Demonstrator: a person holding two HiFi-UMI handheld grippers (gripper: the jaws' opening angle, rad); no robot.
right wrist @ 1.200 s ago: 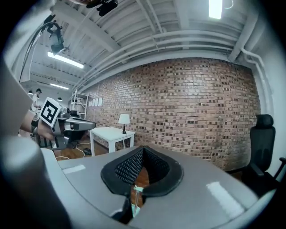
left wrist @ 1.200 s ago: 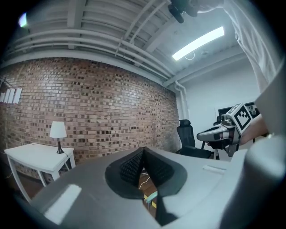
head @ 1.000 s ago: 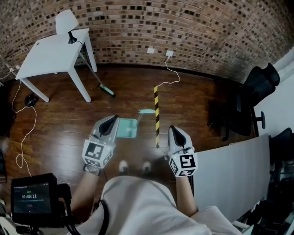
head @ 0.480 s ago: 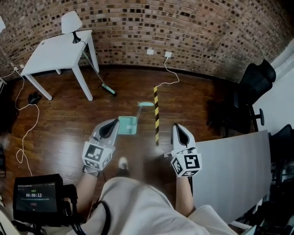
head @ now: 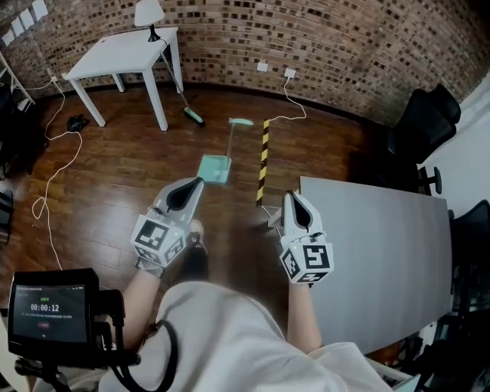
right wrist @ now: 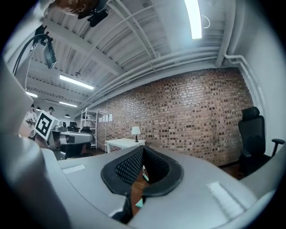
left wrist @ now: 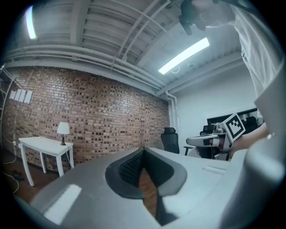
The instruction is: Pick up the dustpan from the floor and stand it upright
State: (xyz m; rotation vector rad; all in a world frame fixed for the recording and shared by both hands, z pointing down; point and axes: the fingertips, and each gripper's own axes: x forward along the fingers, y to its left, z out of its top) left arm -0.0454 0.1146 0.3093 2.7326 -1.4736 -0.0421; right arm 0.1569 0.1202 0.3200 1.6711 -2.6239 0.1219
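Note:
A mint-green dustpan (head: 215, 168) lies flat on the dark wooden floor, its long handle (head: 230, 138) running away toward the brick wall. My left gripper (head: 195, 184) is held level just short of the pan, jaws closed and empty. My right gripper (head: 292, 197) is also level and shut with nothing in it, off to the pan's right, past the striped floor tape. In the right gripper view small green bits of the dustpan (right wrist: 143, 176) show through the gap between the jaws. In the left gripper view only floor shows between the jaws.
A white table (head: 126, 57) with a lamp (head: 150, 14) stands at the back left, a broom (head: 187, 111) leaning by it. Yellow-black tape (head: 262, 157) runs along the floor. A grey tabletop (head: 375, 245) is at the right, a black office chair (head: 421, 122) behind it. Cables (head: 53, 176) trail at the left.
I have walked forward and both grippers have advanced with me. The dustpan now lies ahead of the left gripper's tip, no longer beside it. The grey tabletop has come alongside at my right.

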